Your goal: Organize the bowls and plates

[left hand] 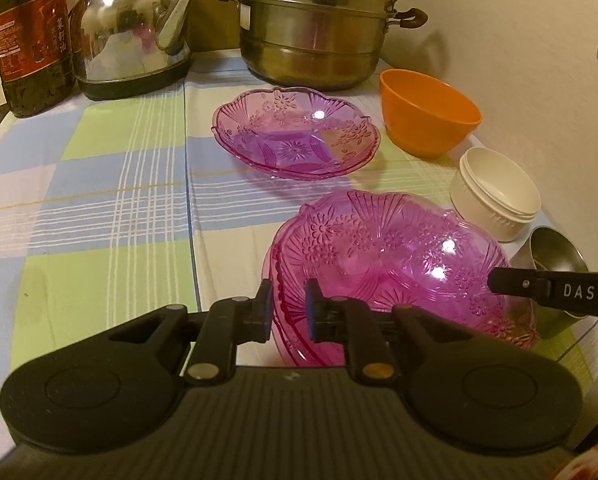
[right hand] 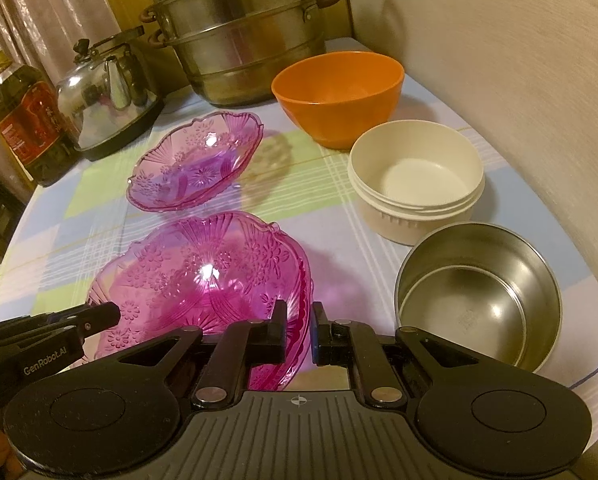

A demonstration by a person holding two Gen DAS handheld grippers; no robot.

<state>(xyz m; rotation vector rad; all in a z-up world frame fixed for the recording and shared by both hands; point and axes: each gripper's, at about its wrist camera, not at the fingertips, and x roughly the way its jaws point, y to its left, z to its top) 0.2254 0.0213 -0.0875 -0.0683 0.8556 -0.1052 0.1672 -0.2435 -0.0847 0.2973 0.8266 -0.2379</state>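
A stack of pink glass plates is close in front on the checked cloth. My left gripper is shut on its left rim; my right gripper is shut on its right rim. Each gripper's fingers show in the other's view. A single pink glass plate lies farther back. An orange bowl, a white bowl and a steel bowl line the right side.
A steel steamer pot, a kettle and an oil bottle stand along the back. The wall runs close on the right.
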